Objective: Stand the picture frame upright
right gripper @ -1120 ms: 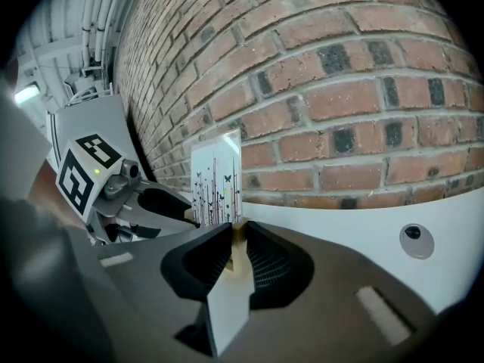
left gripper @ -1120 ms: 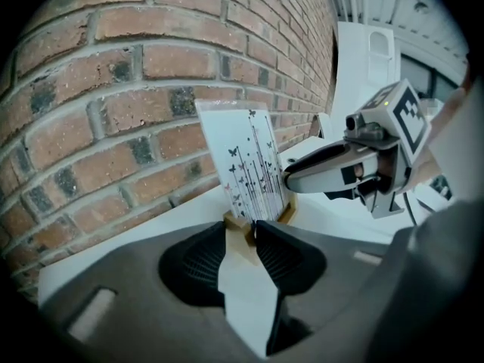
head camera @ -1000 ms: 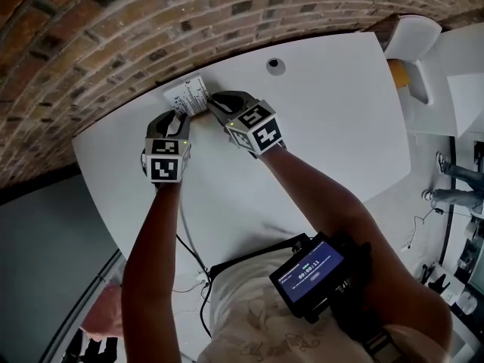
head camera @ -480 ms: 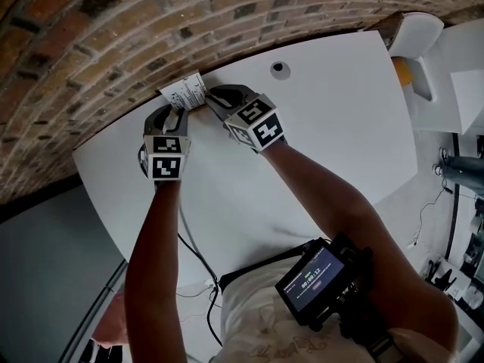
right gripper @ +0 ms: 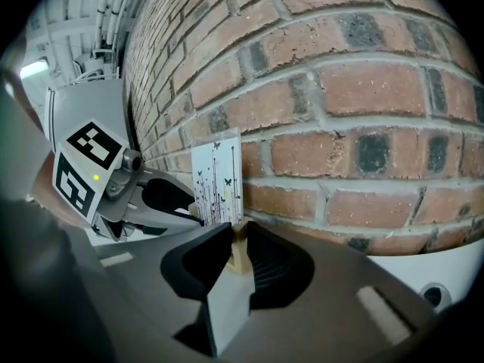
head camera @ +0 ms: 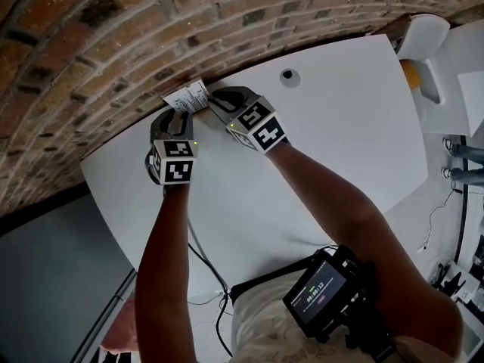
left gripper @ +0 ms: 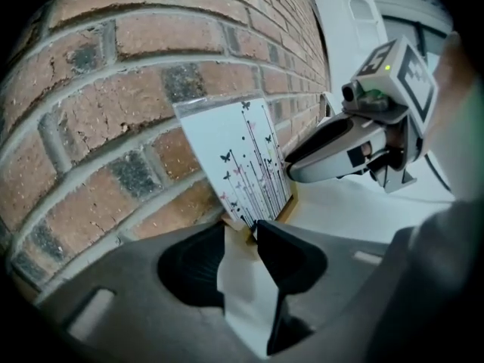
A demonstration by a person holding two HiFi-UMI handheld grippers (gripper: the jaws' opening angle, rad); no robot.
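The picture frame (head camera: 187, 97), a white print with thin stems and butterflies in a pale wooden rim, stands on edge on the white table (head camera: 325, 150), close to the brick wall (head camera: 113, 44). My left gripper (head camera: 181, 113) is shut on its lower left corner. My right gripper (head camera: 214, 100) is shut on its right edge. In the left gripper view the frame (left gripper: 240, 157) rises tilted from the left gripper (left gripper: 249, 231), with the right gripper (left gripper: 333, 153) beside it. The right gripper view shows the frame (right gripper: 218, 174) edge-on above the right gripper (right gripper: 238, 231), and the left gripper (right gripper: 162, 203) behind it.
A round dark grommet (head camera: 288, 76) sits in the tabletop right of the grippers. A white chair (head camera: 423, 32) stands past the table's far right corner. A cable (head camera: 198, 255) hangs off the near edge, and a small screen device (head camera: 321, 297) is at the person's chest.
Both grippers have shifted a little toward the brick wall with the frame still held between them. Neither grip has changed.
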